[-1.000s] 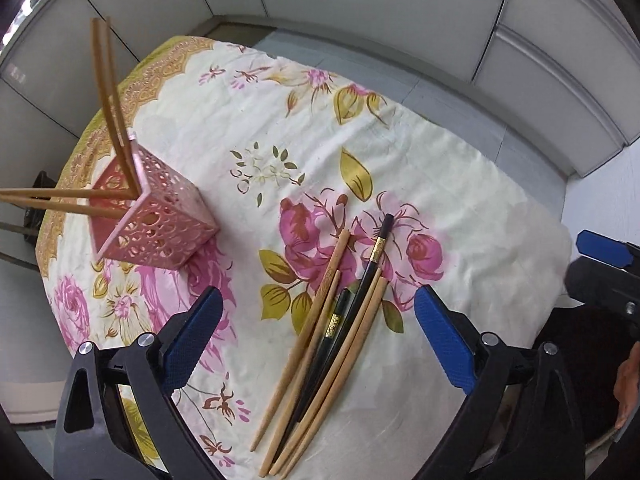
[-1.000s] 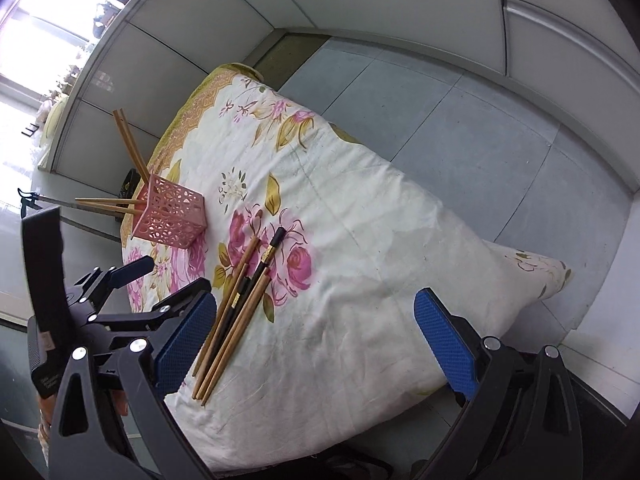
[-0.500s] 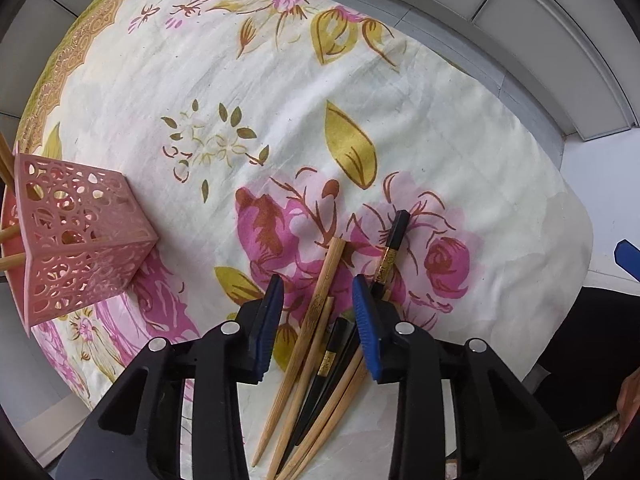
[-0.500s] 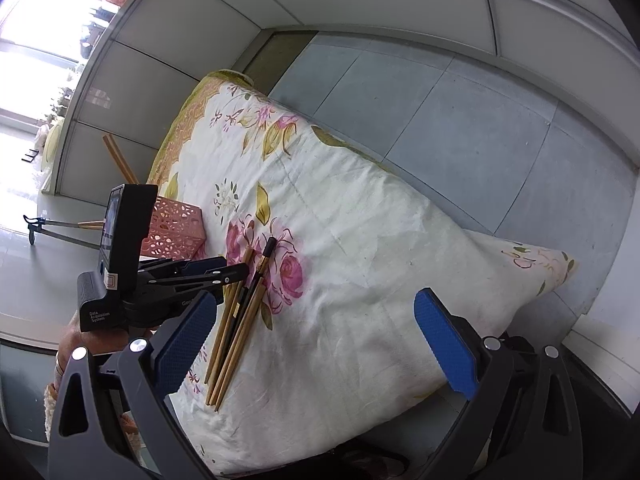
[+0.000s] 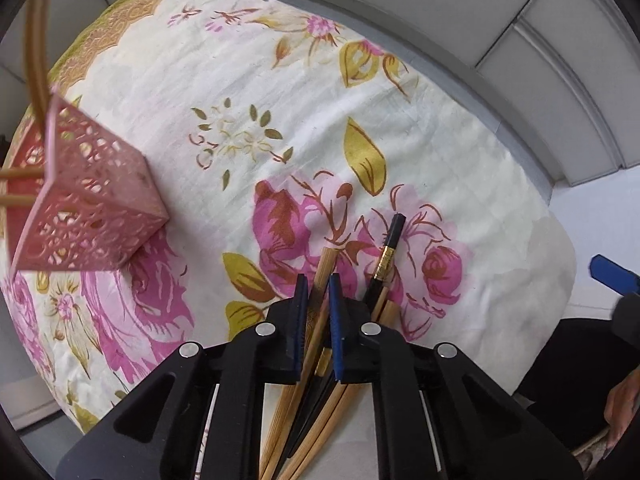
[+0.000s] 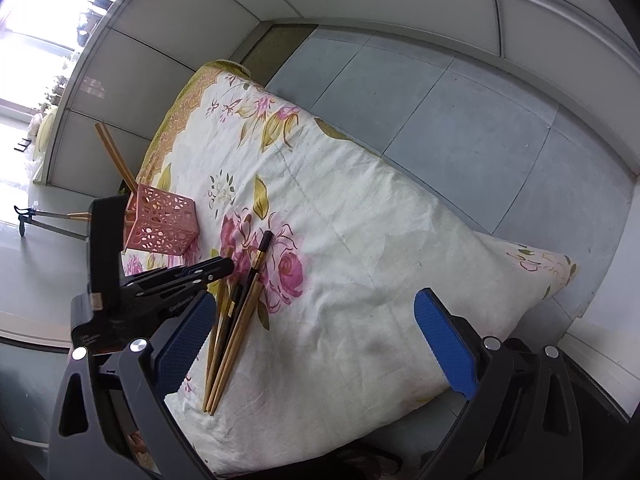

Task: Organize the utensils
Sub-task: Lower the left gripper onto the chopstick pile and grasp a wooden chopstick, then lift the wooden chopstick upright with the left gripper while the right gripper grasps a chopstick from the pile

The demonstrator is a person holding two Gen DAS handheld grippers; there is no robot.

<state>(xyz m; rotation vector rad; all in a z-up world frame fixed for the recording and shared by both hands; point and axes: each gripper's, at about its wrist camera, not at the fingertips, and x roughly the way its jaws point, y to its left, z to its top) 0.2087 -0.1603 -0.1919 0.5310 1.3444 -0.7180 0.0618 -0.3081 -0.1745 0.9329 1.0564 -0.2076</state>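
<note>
Left gripper [image 5: 318,300] has dropped onto the chopstick pile [image 5: 320,380] near the cloth's near edge, jaws just closing narrow on one bamboo chopstick [image 5: 326,266]. Grasp looks made; pink holder [image 5: 92,208] waits far left, right gripper [image 6: 316,344] hangs wide, empty

There was hardly any writing to read. The left gripper [image 6: 226,268] carried a line of small white print along its black arm and another small white marking low on its black body, both too tiny and blurred to make out in the right wrist view. A small pale sticker sat on the upright black block above it, its print unreadable too. Nothing else in either view bore letters, numbers or signs.
</note>
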